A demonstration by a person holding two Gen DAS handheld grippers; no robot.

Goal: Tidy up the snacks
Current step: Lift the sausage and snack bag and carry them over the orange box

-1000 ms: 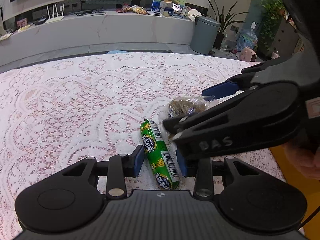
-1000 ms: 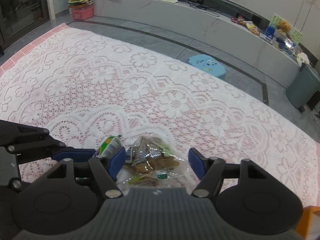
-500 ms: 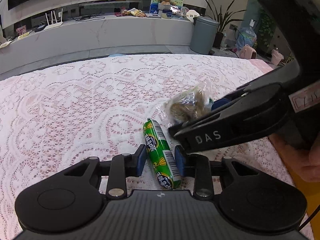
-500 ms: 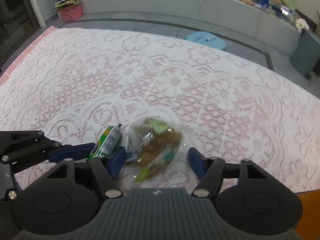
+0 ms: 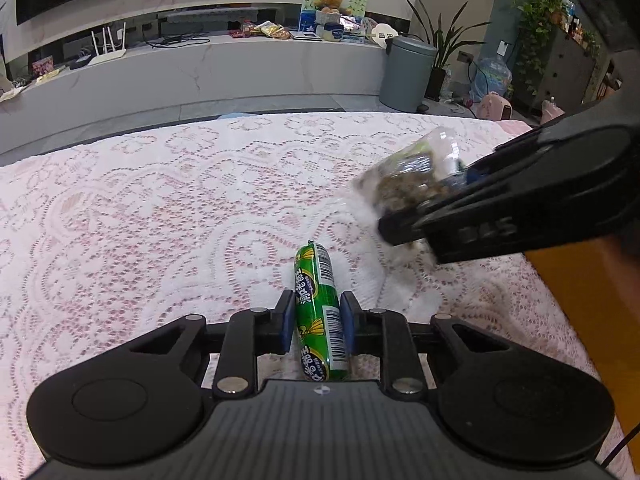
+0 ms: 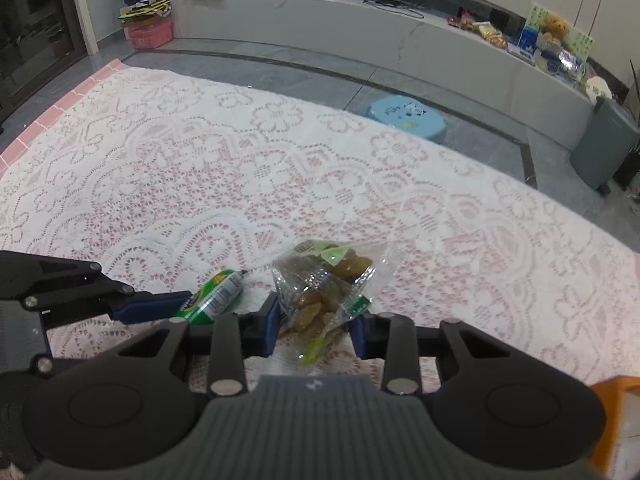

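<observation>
A green sausage stick [image 5: 318, 312] lies on the lace tablecloth [image 5: 160, 208], and my left gripper [image 5: 314, 322] is shut on it, one blue pad on each side. It also shows in the right wrist view [image 6: 214, 298], held by the left gripper [image 6: 176, 304]. My right gripper [image 6: 316, 326] is shut on a clear bag of brown snacks [image 6: 328, 284] and holds it lifted off the cloth. In the left wrist view the bag [image 5: 408, 184] hangs blurred from the right gripper [image 5: 436, 204] at the right.
An orange container edge [image 6: 616, 420] sits at the table's right side, also seen in the left wrist view [image 5: 580, 280]. Past the table's far edge are a blue stool [image 6: 406, 114], a grey bin [image 5: 408, 74] and a long white counter [image 5: 200, 68].
Both grippers closed: the left on the sausage stick, the right on the snack bag. The right gripper then lifted the bag up and to the right, away from the sausage.
</observation>
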